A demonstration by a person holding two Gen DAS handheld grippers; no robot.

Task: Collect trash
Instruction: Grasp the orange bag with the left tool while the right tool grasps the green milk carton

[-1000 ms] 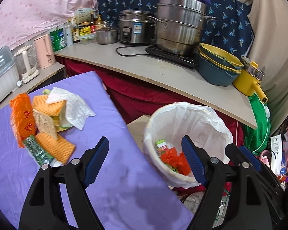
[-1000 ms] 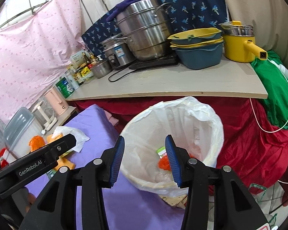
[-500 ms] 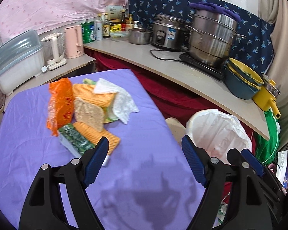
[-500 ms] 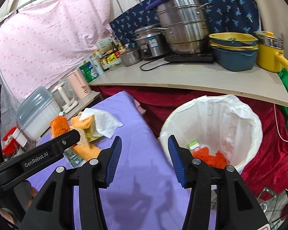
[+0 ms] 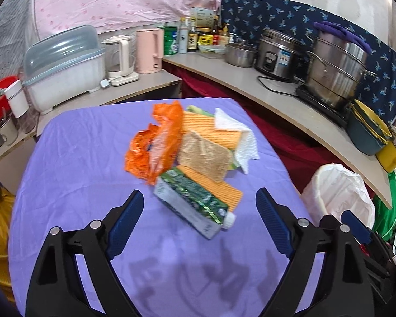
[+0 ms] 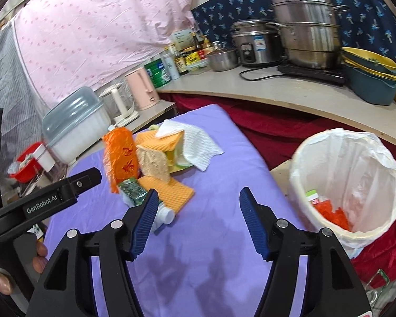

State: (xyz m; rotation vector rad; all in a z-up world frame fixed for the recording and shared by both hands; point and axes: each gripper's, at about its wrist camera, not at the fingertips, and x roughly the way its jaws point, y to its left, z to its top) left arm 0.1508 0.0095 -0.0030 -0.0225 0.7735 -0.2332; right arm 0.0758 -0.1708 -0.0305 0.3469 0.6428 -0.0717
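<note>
A kitchen corner, seen from two handheld grippers. The largest thing is a surface (image 5: 74,158) draped in purple cloth, with a long counter (image 5: 290,100) of pots and bottles curving behind it.

To the right of the surface, lower down, stands a trash bin (image 6: 382,163) lined with a white bag. It already holds a few scraps – crumpled orange plastic and a small green-and-white packet (nothing else can be made out inside).

On the middle of the cloth lies a loose heap of trash, its pieces touching or overlapping: an orange plastic bag (image 5: 155,142), a white paper towel (image 5: 240,134), orange ribbed sponges (image 5: 216,190), a tan scouring pad (image 5: 206,155), and nearest the grippers a green foil tube (image 5: 192,200) with a white cap.

The left gripper (image 5: 199,222) hovers above the cloth just short of the tube, its blue-padded jaws spread wide and holding nothing. The right gripper (image 6: 196,220) hangs between heap and bin, jaws likewise wide apart and empty.

Judging by this, the step in hand is reaching for another piece – most likely the tube. The next move would call for lowering the left gripper so its jaws straddle the tube, closing firmly, then carrying it to the bin. The foil may be slippery.
</note>
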